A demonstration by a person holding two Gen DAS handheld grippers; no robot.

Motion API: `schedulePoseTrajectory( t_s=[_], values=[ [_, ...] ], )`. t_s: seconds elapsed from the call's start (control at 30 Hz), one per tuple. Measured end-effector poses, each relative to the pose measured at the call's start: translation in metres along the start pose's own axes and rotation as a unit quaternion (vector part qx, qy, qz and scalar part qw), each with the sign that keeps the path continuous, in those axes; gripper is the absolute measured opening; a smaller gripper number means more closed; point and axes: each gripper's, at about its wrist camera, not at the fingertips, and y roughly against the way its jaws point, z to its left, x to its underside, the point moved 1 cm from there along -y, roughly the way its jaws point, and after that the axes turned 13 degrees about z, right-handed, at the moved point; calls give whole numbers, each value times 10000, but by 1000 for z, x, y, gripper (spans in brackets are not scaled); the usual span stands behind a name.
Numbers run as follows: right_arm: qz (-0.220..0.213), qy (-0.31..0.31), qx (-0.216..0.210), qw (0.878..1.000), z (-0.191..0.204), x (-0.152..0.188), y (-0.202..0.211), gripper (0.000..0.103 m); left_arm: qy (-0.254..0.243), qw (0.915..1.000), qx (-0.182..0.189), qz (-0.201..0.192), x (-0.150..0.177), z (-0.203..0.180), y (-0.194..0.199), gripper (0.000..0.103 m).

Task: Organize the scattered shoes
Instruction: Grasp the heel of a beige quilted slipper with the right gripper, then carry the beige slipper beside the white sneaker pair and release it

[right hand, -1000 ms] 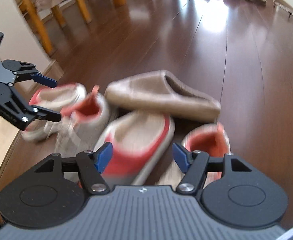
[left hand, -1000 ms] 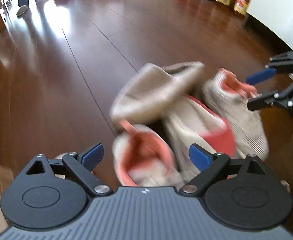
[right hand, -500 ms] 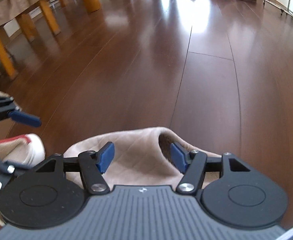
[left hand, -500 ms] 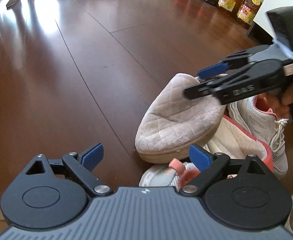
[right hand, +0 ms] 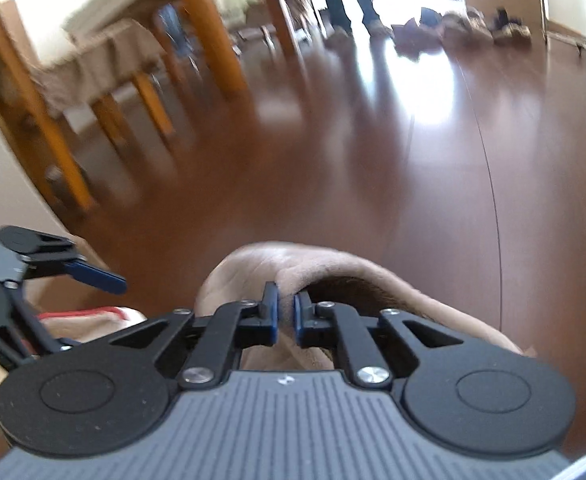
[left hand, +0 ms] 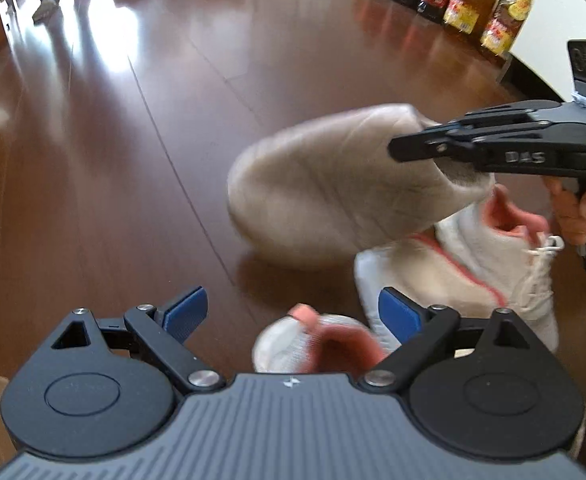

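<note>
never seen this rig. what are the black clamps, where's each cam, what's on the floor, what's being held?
No robot arm: a person holds a black two-finger gripper with blue pads in each hand, each carrying a fisheye camera looking along its fingers. In the left wrist view, the left gripper is open above a white sneaker with pink lining. The right gripper has just closed on the rim of a beige quilted fabric slipper. A red-trimmed cream slipper and a second white sneaker lie on the dark wooden floor.
</note>
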Motion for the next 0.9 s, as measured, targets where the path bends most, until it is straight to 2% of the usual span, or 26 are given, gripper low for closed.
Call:
schedulePoseTrajectory(
  t_s=[0.13, 0.2, 0.3, 0.4, 0.43, 0.5, 0.57, 0.6, 0.63, 0.67, 0.7, 0.73, 0.77, 0.8, 0.87, 0.9],
  values=[
    [17, 790, -307, 9964, 6, 33, 86, 6, -281, 9991, -302, -6, 13, -45, 30, 94],
    [231, 1202, -490, 9913, 6, 52, 121, 6, -362, 9985, -407, 45, 24, -83, 46, 96],
    [875, 1854, -1033, 9733, 0, 90, 170, 6, -277, 9983, -500, 95, 38, -145, 65, 95],
    [1603, 2684, -1499, 9380, -2, 135, 211, 6, -192, 9985, -465, 228, 53, -191, 77, 95],
    [1896, 2917, -1685, 9223, -5, 153, 225, 6, -143, 9984, -454, 302, 60, -210, 81, 95],
    [2416, 3390, -2087, 8850, -7, 190, 245, 6, -14, 9970, -586, 501, 75, -251, 90, 95],
    [2863, 3938, -2349, 8413, -5, 226, 256, 6, 131, 9954, -692, 648, 89, -298, 103, 95],
    [2999, 4127, -2384, 8264, -2, 236, 258, 6, 211, 9946, -723, 711, 97, -327, 112, 95],
    [3189, 4426, -2328, 8051, -1, 256, 260, 7, 232, 9944, -736, 721, 100, -331, 115, 95],
    [3410, 4655, -2238, 7854, 0, 276, 261, 8, 325, 9933, -814, 758, 105, -352, 125, 95],
    [3533, 4732, -2122, 7786, 0, 285, 259, 11, 427, 9918, -899, 799, 111, -376, 135, 95],
    [3608, 4630, -1827, 7888, 0, 298, 255, 23, 466, 9914, -920, 809, 115, -386, 141, 95],
    [3640, 4339, -1580, 8089, -3, 310, 251, 31, 500, 9910, -936, 817, 119, -394, 146, 95],
    [3657, 3902, -1499, 8316, -8, 316, 251, 43, 556, 9897, -975, 885, 125, -411, 155, 95],
    [3496, 2896, -1576, 8769, -18, 324, 260, 48, 506, 9895, -996, 915, 132, -423, 162, 96],
    [3418, 2567, -1613, 8895, -23, 327, 264, 57, 391, 9906, -964, 890, 137, -432, 165, 96]
  ],
)
